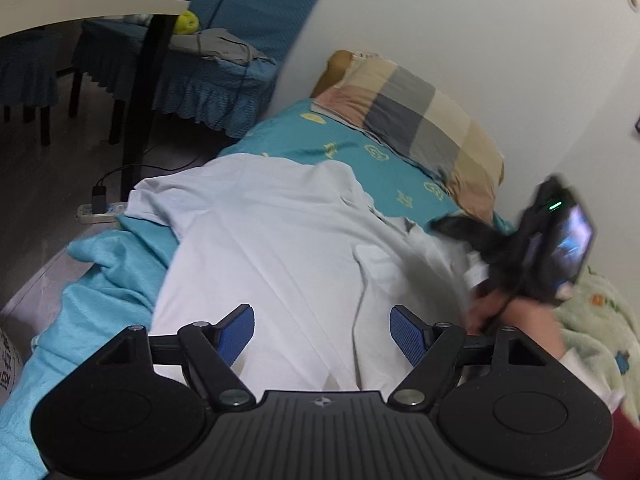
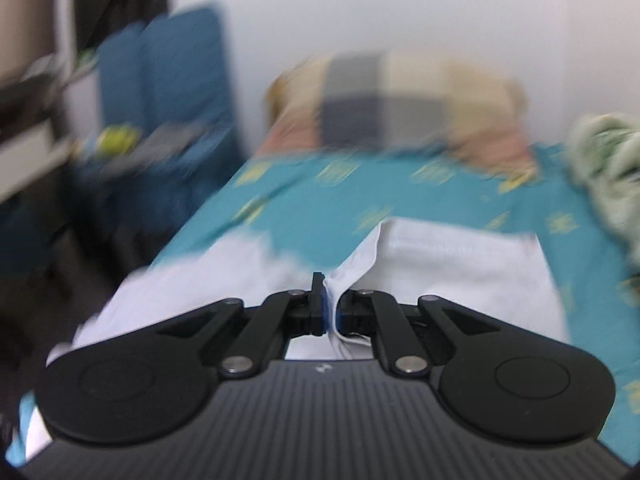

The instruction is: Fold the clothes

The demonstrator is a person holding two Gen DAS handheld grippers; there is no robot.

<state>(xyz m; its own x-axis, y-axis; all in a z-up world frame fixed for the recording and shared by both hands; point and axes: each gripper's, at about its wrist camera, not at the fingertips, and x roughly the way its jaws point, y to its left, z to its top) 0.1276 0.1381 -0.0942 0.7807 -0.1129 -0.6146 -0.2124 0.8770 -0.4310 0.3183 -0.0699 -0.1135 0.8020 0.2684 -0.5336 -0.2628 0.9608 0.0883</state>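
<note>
A white shirt (image 1: 272,240) lies spread on a teal bedsheet (image 1: 360,148). My left gripper (image 1: 322,330) is open and empty, its blue pads just above the shirt's near part. My right gripper (image 2: 330,304) is shut on a fold of the white shirt (image 2: 460,264) and lifts that edge off the bed. In the left wrist view the right gripper (image 1: 460,226) shows blurred at the shirt's right side, held by a hand (image 1: 516,312).
A checked pillow (image 1: 420,116) lies at the head of the bed against the white wall. A pale green blanket (image 1: 600,332) is at the right. Blue-covered chairs (image 1: 208,64) and a power strip (image 1: 100,210) stand on the dark floor at the left.
</note>
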